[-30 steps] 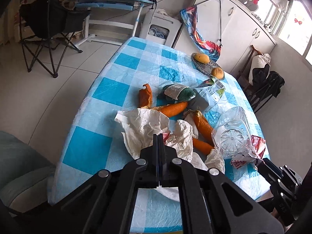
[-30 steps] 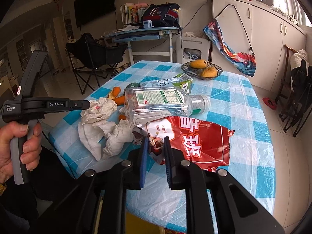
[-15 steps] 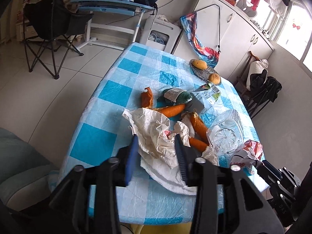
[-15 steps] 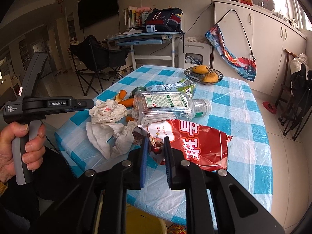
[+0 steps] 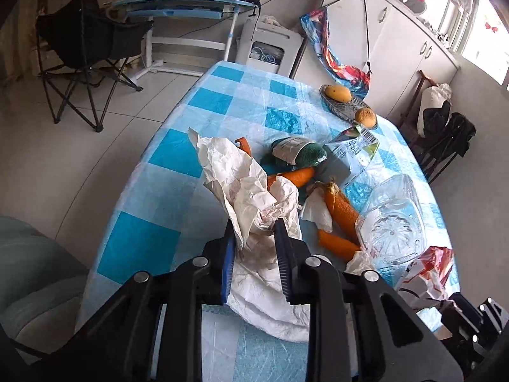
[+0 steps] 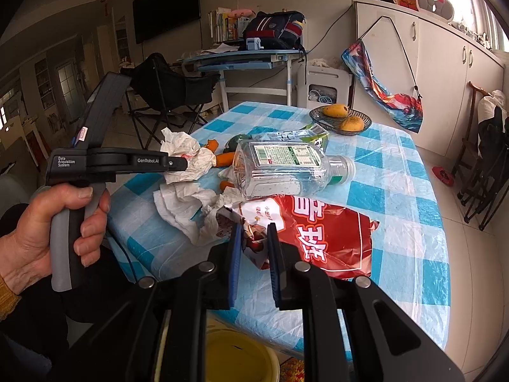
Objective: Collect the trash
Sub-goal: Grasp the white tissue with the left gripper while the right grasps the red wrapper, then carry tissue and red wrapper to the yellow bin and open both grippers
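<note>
My left gripper (image 5: pixel 254 227) is closed on a crumpled white paper (image 5: pixel 245 187) and holds it lifted above the table; the same paper shows in the right wrist view (image 6: pixel 187 156). A second white paper (image 5: pixel 270 293) lies on the cloth under it. My right gripper (image 6: pixel 254 232) is shut on the torn corner of a red snack bag (image 6: pixel 324 235) lying on the table. A clear plastic bottle (image 6: pixel 286 172) lies on its side behind the bag. Orange peels (image 5: pixel 340 210) lie among the papers.
The table has a blue-and-white checked cloth (image 5: pixel 222 102). A fruit bowl (image 6: pixel 340 121) stands at the far end. A green carton (image 5: pixel 353 156) and a dark green wrapped item (image 5: pixel 299 152) lie mid-table. A yellow bin (image 6: pixel 235 359) stands below the table edge. A folding chair (image 5: pixel 86 54) stands left.
My left gripper opened, moved forward over the crumpled paper, then closed on it and lifted it. My right gripper stayed shut on the red bag.
</note>
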Motion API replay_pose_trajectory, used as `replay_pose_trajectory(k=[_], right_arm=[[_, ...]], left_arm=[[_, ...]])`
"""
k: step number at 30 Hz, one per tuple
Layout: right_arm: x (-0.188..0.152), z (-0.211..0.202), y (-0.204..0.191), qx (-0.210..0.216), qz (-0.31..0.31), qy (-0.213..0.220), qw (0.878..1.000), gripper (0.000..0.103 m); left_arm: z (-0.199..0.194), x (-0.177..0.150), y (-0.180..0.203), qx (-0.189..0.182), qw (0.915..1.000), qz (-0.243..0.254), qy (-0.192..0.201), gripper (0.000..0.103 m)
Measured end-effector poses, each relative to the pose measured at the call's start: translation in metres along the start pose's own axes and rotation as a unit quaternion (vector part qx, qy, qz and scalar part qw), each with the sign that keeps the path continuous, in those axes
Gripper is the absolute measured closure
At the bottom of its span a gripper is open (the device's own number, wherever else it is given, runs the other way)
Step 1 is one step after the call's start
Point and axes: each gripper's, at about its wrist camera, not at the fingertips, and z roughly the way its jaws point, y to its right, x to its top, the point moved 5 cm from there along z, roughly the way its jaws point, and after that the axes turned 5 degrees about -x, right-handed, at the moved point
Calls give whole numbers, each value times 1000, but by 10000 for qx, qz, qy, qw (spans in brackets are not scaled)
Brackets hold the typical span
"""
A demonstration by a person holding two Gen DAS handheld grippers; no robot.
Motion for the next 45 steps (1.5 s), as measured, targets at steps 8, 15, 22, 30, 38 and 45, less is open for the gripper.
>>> replay_pose_trajectory(k=[8, 15, 22, 30, 38, 45], right_arm=[[1, -11, -6, 120, 0, 125, 9999, 86], [-9, -42, -38, 701, -22, 183, 9974, 86], [-66, -30, -60, 1763, 1040, -833, 9753, 86], [-98, 5, -63, 1983, 1642, -1753, 9502, 86], [-96, 1, -64, 1373, 1320, -1616, 9683, 85], [-66, -37, -22, 148, 1404, -264, 9896, 37]], left_arm=[[-47, 2, -3, -826, 9943, -434, 525, 81], [-73, -13, 8, -789, 9952, -129, 562, 81], [-94, -35, 16, -786, 9954, 124, 535, 81], [-105, -73, 33, -875, 9948, 455, 243, 81], [-102, -104, 33, -830, 9948, 526, -278, 81], [-77, -170, 55, -603, 9828, 1024, -1414, 80]])
